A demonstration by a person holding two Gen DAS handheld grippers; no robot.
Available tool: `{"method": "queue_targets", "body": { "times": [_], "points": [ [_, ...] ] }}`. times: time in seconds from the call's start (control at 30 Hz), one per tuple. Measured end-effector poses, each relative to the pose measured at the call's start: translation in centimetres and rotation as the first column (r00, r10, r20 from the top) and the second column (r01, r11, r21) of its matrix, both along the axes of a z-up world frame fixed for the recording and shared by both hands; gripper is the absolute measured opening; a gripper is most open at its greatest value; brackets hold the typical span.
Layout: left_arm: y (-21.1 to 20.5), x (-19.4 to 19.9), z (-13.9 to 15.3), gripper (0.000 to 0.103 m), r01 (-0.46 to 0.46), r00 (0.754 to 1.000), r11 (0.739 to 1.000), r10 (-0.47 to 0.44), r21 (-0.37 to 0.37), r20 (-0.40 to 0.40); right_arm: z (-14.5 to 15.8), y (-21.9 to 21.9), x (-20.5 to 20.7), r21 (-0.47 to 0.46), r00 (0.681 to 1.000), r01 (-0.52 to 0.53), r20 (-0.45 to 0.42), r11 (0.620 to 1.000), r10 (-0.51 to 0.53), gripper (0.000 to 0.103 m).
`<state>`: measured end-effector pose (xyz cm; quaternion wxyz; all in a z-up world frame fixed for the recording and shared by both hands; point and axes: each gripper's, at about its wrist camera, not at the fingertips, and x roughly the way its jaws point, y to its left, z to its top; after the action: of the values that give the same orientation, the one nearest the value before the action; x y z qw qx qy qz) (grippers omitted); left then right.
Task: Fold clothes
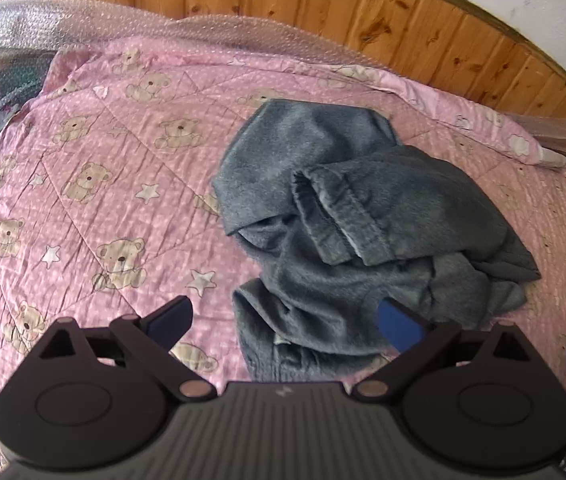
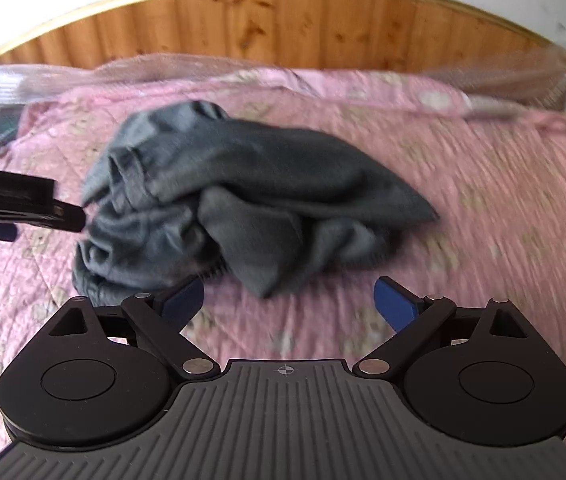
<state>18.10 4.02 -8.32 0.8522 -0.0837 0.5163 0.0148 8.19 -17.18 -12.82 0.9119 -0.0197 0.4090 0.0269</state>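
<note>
A crumpled grey fleece garment (image 1: pixel 363 232) lies in a heap on the bed's pink teddy-bear quilt (image 1: pixel 83 184), toward the wooden headboard (image 1: pixel 323 4) — one cuffed end is flopped over the top of the pile. The left gripper (image 1: pixel 287 320) hangs above the garment's near edge, its fingers spread wide with nothing between them. The right gripper (image 2: pixel 289 300) is likewise wide open and empty, just short of the heap — the picture there is blurred.
</note>
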Motion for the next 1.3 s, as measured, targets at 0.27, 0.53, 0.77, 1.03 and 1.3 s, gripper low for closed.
{"method": "queue_targets", "body": {
  "times": [0.27, 0.53, 0.77, 1.03, 1.3],
  "points": [
    [2.4, 0.0, -1.2, 0.102, -0.174, 0.984, 0.985, 0.174, 0.002, -0.041, -2.4, 6.2, 8.3, -0.18, 0.851, -0.487, 0.12, 0.855, 0.511, 0.1],
    [1.7, 0.2, -1.0, 0.102, -0.188, 0.982, 0.982, 0.189, 0.024, -0.018, 2.5, -3.6, 11.9, 0.015, 0.945, -0.216, 0.255, 0.976, 0.206, 0.004],
    [-0.9, 2.2, -3.2, 0.102, -0.144, 0.989, 0.99, 0.144, -0.006, -0.041, -1.1, -26.7, 11.0, -0.183, 0.914, 0.38, -0.074, 0.907, -0.398, 0.006],
    [0.2, 0.1, -4.5, 0.102, -0.191, 0.976, 0.981, 0.192, 0.017, -0.098, 0.6, -11.5, 9.7, -0.169, 0.99, -0.069, 0.108, 0.983, 0.089, 0.067],
    [2.7, -3.9, -3.1, 0.102, -0.247, 0.962, 0.966, 0.254, 0.071, -0.104, -5.8, 9.6, 14.8, -0.355, 0.683, -0.669, 0.052, 0.653, 0.728, 0.065]
  ]
}}
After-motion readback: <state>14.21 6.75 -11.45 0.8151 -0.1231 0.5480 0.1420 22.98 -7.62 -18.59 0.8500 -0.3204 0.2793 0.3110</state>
